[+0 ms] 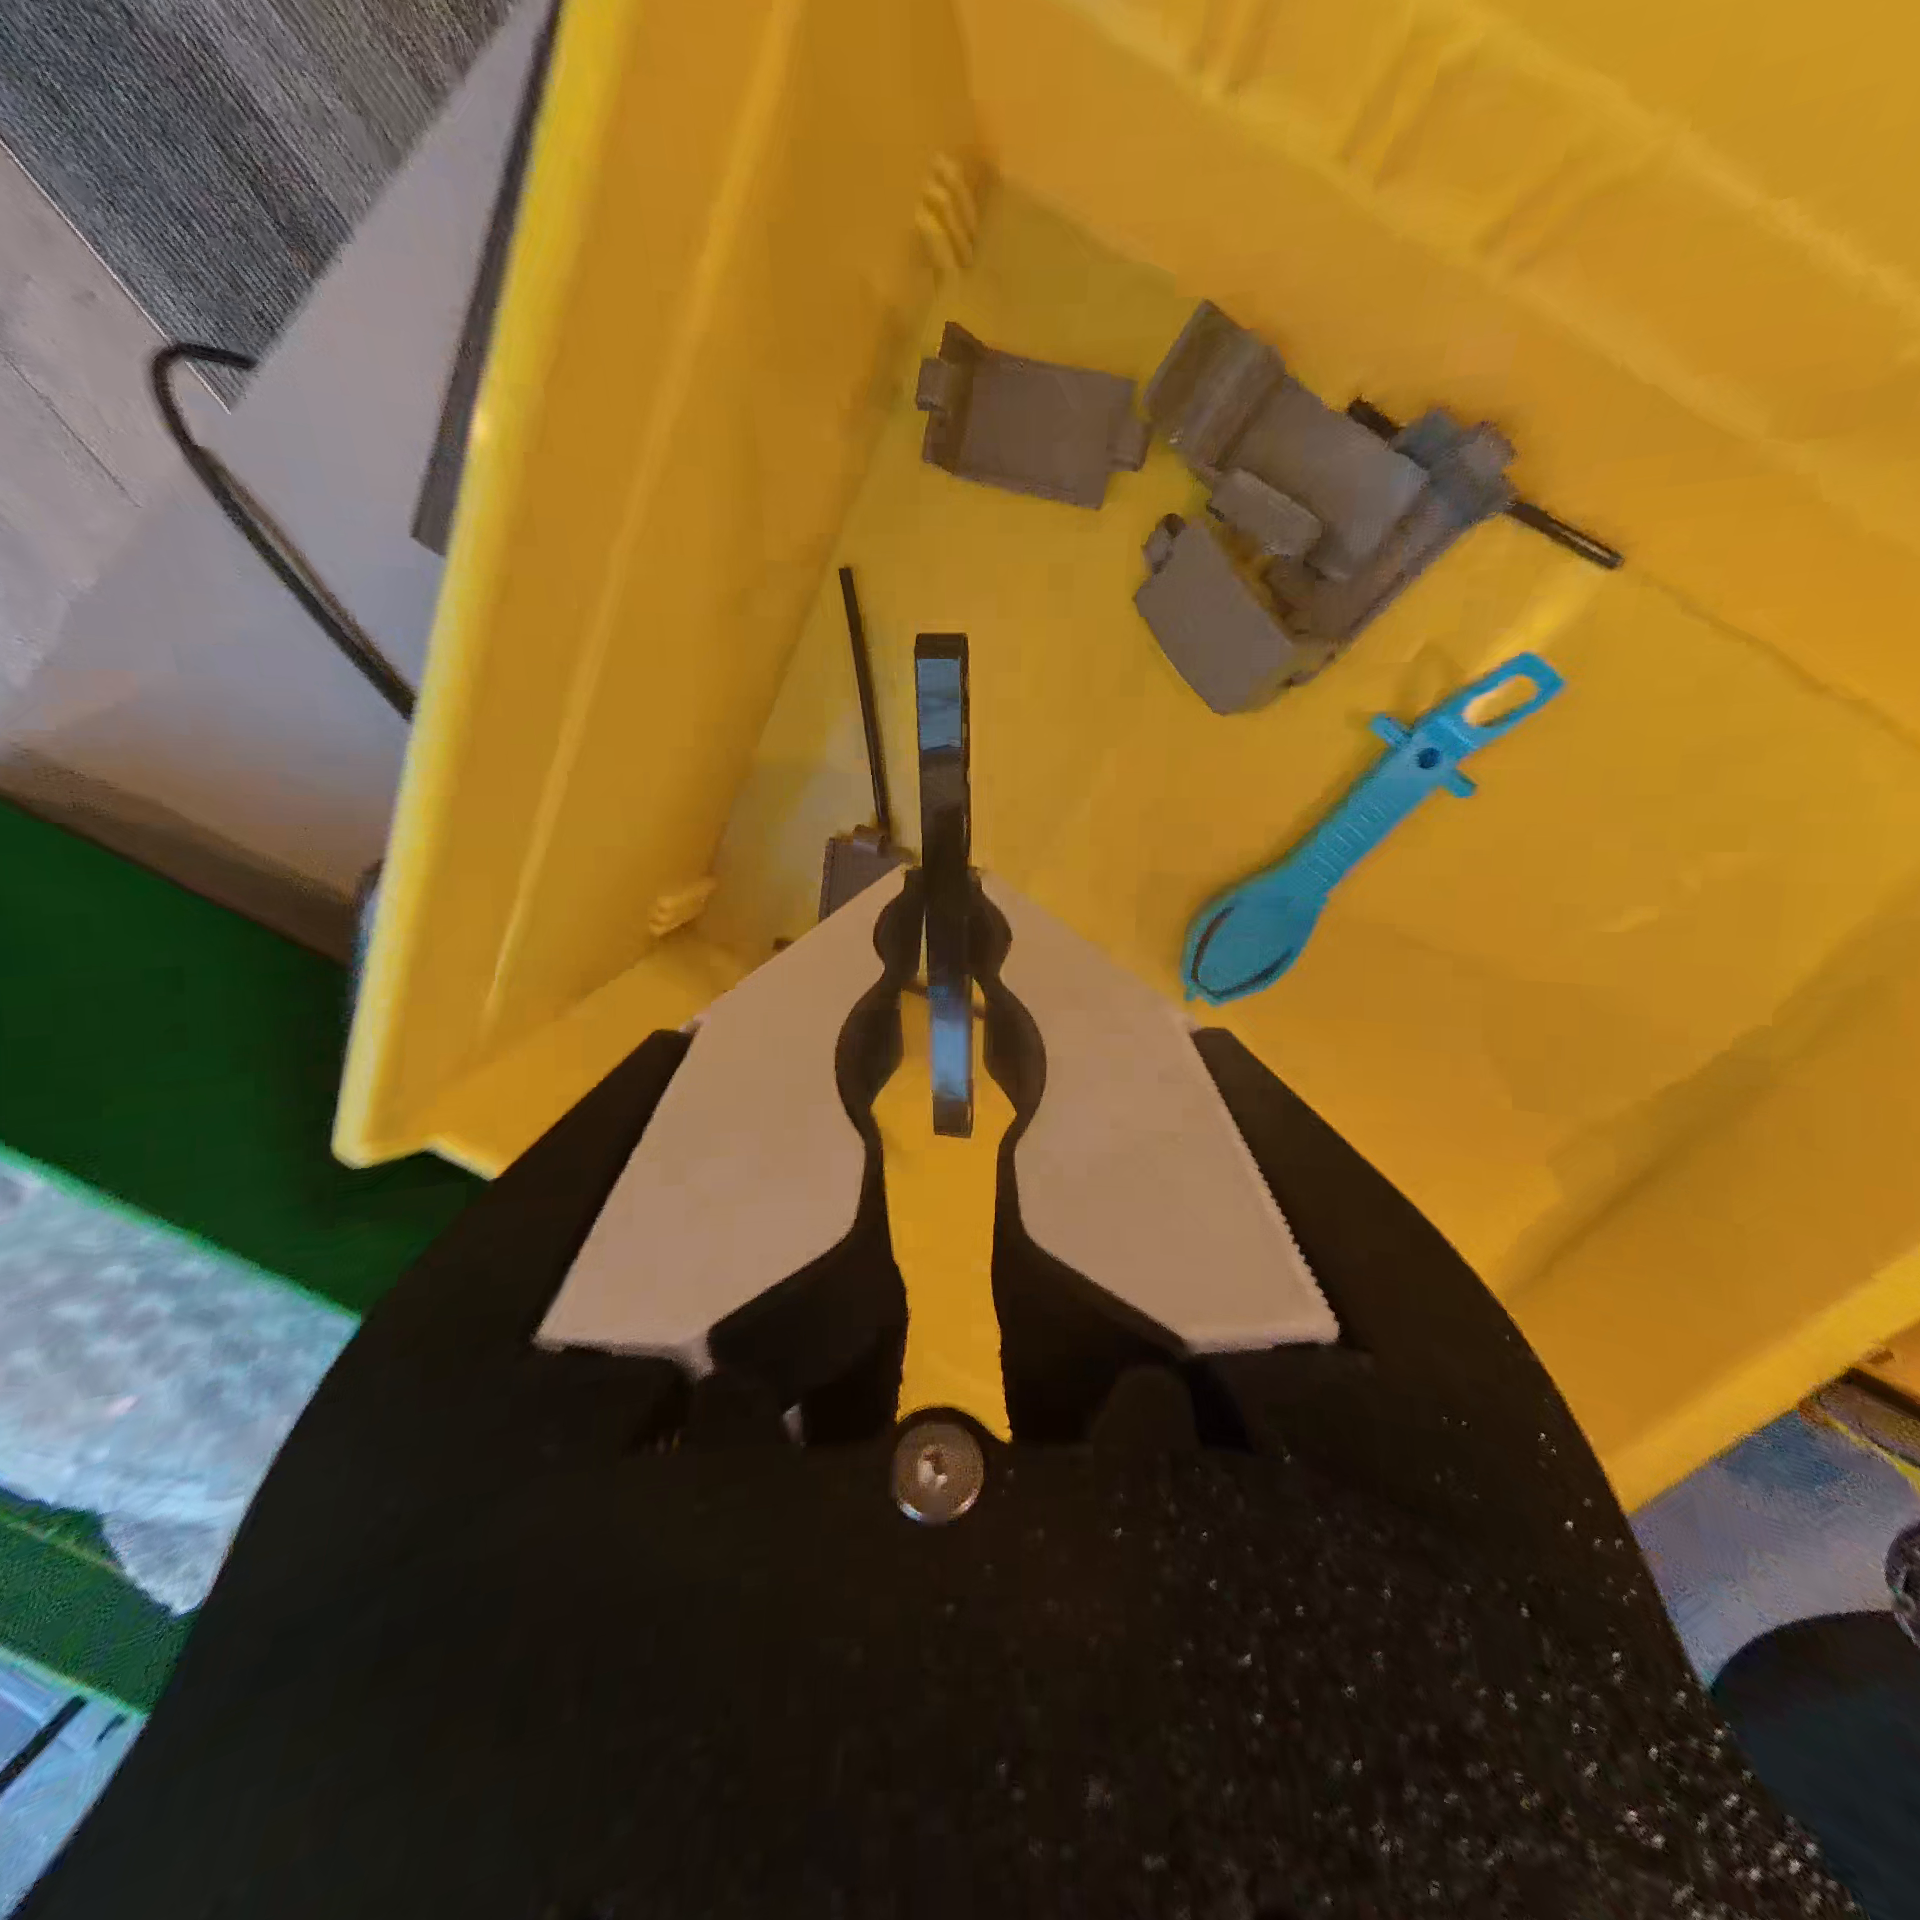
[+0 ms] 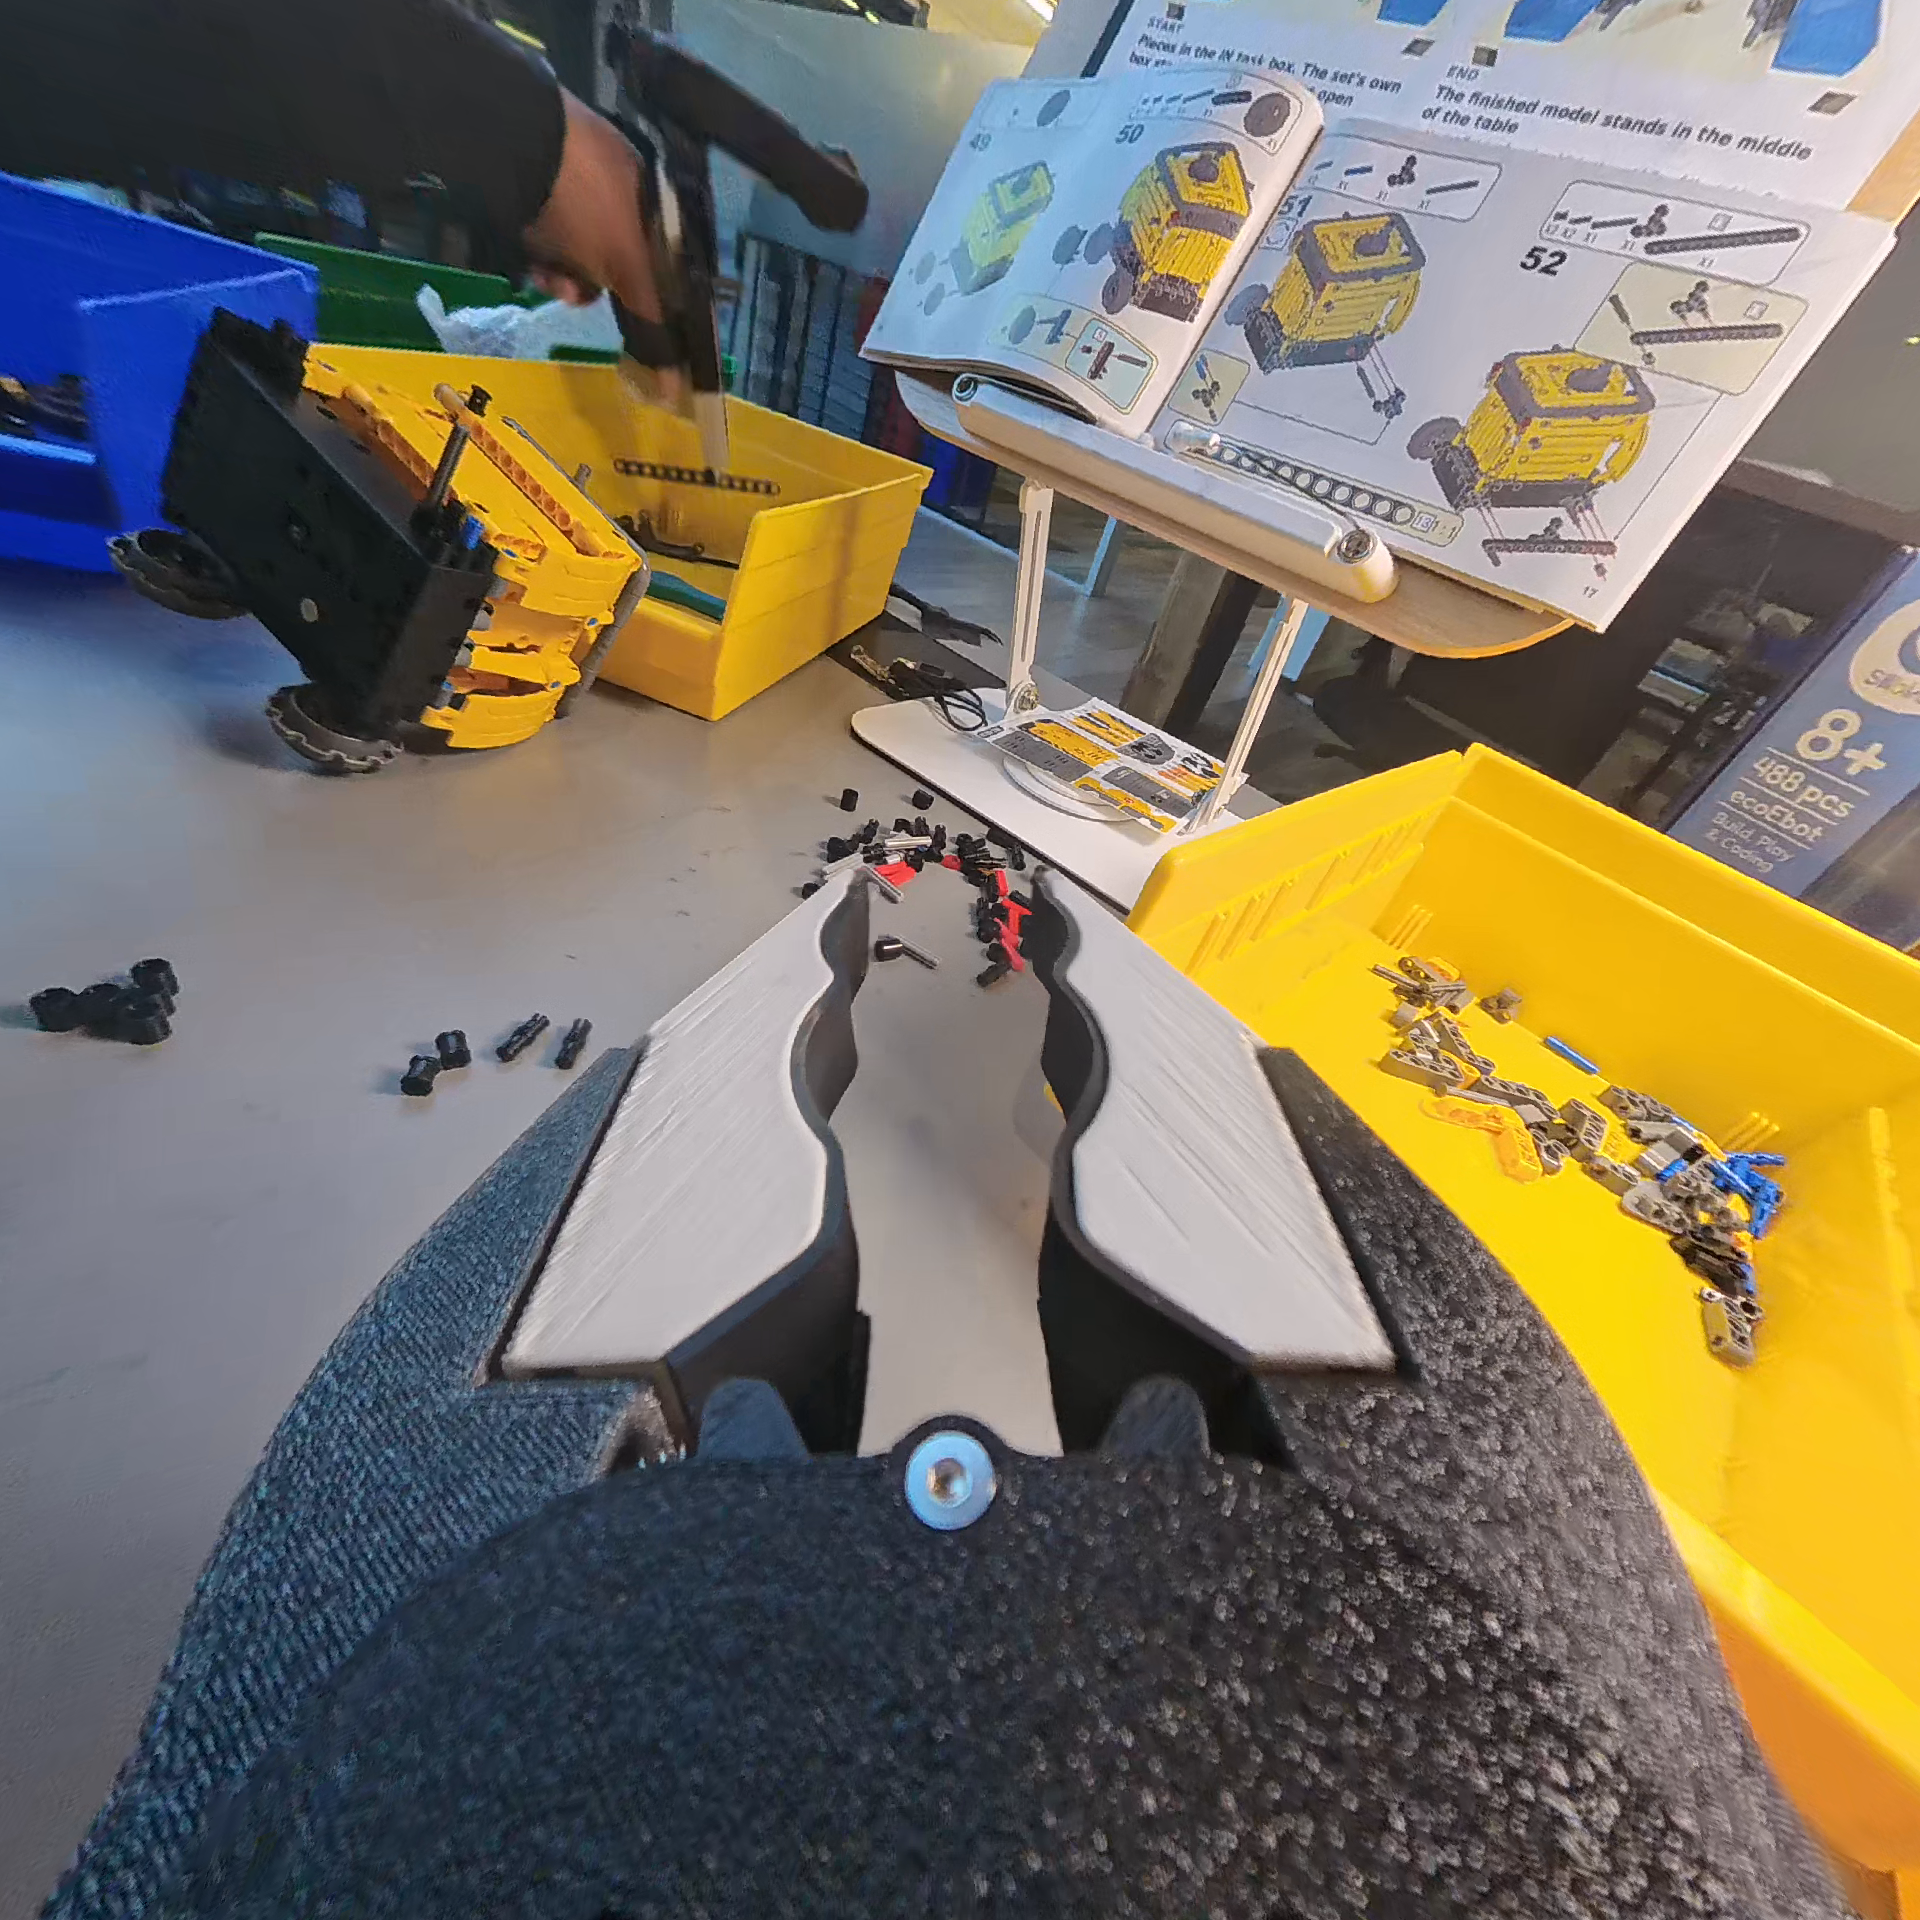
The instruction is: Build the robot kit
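Black perforated beam [image 1: 943, 790] — flat, glossy — pinched by left tool [image 1: 940, 883]; right tool [image 2: 948, 914] gapes empty.

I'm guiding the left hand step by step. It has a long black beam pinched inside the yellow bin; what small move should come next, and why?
Probably lift straight up. The left gripper is shut on the black beam, low in the yellow bin near its wall, with a thin black rod just beside it. Rising first would likely clear both before any sideways move. The right gripper is open over the table.
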